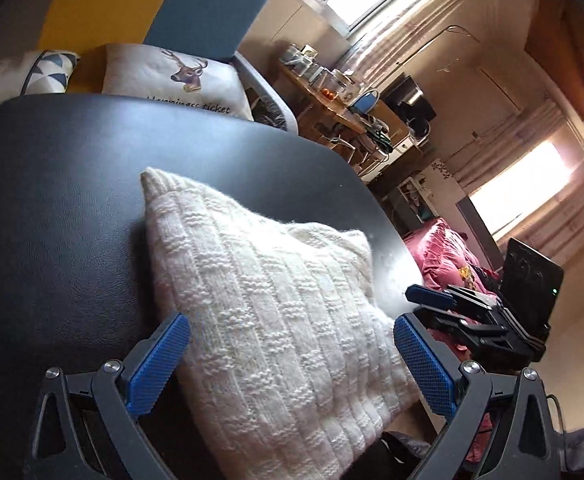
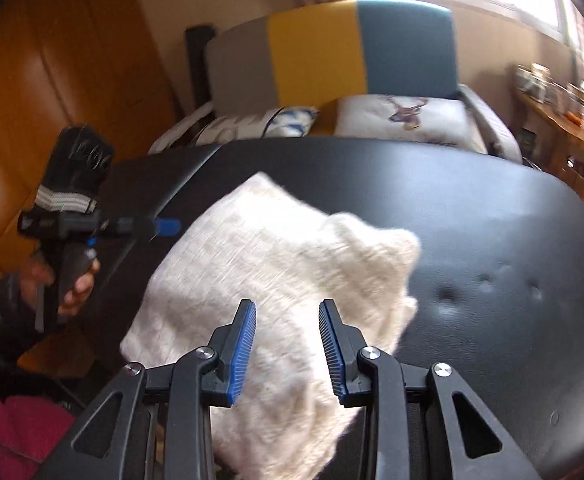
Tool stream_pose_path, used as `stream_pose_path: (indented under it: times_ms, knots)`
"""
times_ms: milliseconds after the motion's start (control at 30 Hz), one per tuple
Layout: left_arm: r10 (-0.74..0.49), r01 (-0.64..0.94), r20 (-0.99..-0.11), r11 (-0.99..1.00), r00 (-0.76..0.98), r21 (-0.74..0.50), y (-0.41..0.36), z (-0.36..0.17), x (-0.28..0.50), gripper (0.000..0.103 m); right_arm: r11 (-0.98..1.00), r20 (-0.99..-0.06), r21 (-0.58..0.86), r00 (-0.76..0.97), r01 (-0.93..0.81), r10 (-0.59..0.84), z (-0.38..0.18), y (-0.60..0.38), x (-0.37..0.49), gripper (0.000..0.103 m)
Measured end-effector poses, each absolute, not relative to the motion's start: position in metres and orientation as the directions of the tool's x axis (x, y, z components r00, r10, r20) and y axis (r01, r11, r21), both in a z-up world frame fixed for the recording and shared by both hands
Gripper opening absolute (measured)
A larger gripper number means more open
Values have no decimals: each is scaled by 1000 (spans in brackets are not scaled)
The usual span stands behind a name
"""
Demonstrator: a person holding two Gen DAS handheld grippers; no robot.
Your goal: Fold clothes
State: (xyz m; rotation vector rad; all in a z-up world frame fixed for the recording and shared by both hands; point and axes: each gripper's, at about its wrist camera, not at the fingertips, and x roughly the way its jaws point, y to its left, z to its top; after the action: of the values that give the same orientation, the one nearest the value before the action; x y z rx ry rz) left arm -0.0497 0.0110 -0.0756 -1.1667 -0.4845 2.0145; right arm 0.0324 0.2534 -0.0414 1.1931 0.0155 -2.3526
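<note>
Sweater [image 1: 276, 312] sits folded on our black table [image 1: 72, 200], sofa [image 2: 331, 56] behind; left gripper [image 1: 292, 364] wide open, right gripper [image 2: 288, 352] partly open, both empty.

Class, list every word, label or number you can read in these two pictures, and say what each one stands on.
"Happiness ticket": on the white deer cushion, below the deer; the first word is partly cut off by the black table.
Same cushion in the right wrist view: print too blurred to read.
No other text is readable.
</note>
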Motion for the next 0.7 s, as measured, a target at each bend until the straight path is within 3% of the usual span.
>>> stream_pose_path:
  times_ms: [267,400,533,600,700]
  knots:
    - [737,-352,-606,-675,-298,-648,2,-94,-52,103,-888,-858,163,-383,430,-343,-84,233,32,32]
    - [739,-331,-626,-673,-249,-662,8,-110,-59,103,-889,-857,127,-404,439,-322,-108,234,40,32]
    - [728,-315,-660,-680,-185,-662,24,-129,-62,103,-887,-832,228,-393,401,-392,-106,248,40,32]
    - [747,-283,-648,-660,-148,-696,27,-140,-65,103,-880,-815,271,-394,390,-426,-103,255,41,32]
    - [792,-230,-594,-609,-138,-759,23,-151,-68,103,-836,-733,449,-405,316,-547,-91,282,44,33]
